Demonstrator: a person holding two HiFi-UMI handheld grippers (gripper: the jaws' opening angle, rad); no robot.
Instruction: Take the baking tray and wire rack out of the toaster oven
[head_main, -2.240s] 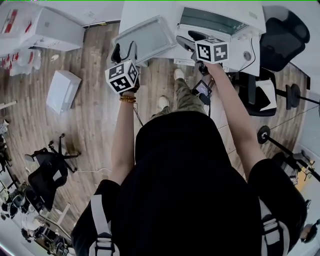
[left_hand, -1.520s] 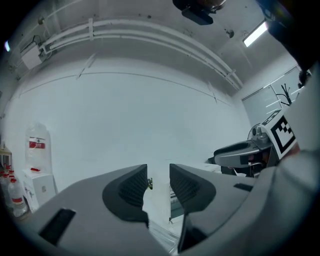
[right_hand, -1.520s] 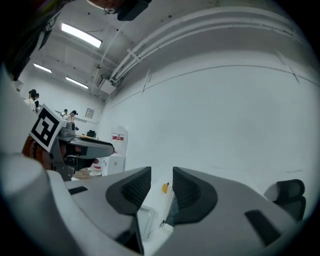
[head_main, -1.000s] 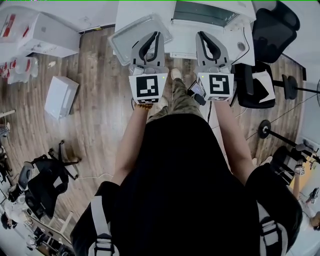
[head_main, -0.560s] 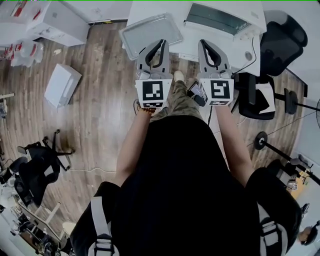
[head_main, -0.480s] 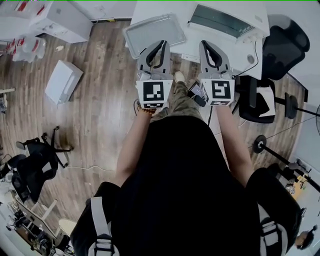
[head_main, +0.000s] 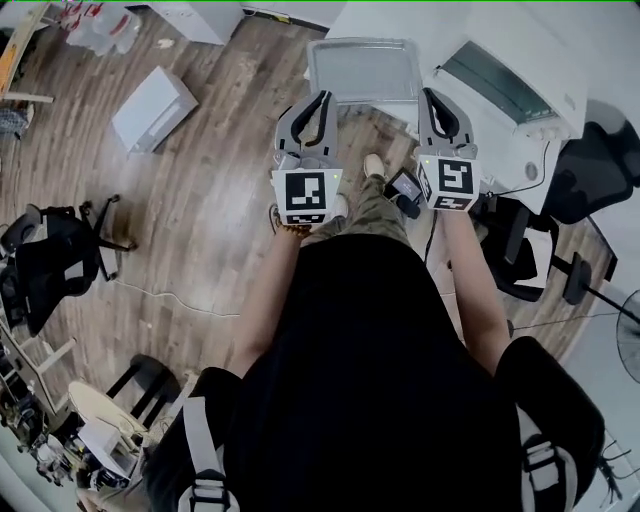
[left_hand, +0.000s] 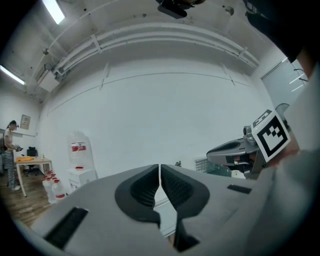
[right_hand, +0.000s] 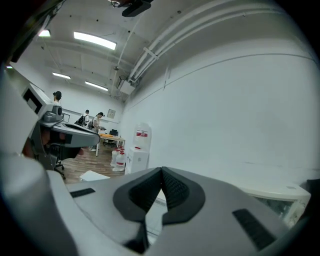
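Metal baking tray (head_main: 365, 70) is lying on the table (head_main: 390, 20), 12 o'clock. I'm holding left claw (head_main: 322, 98) and right claw (head_main: 432, 95) closed, empty. I'm likely reaching into toaster oven (head_main: 500, 80), 1 o'clock, for wire rack next.

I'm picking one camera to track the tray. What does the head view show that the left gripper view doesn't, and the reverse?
Only the head view: the baking tray, seen whole on the white table, and a white box on the floor. Only the left gripper view: a water dispenser by the wall and ceiling lights. Both: the left claw, shut and empty, and the right claw beside it.
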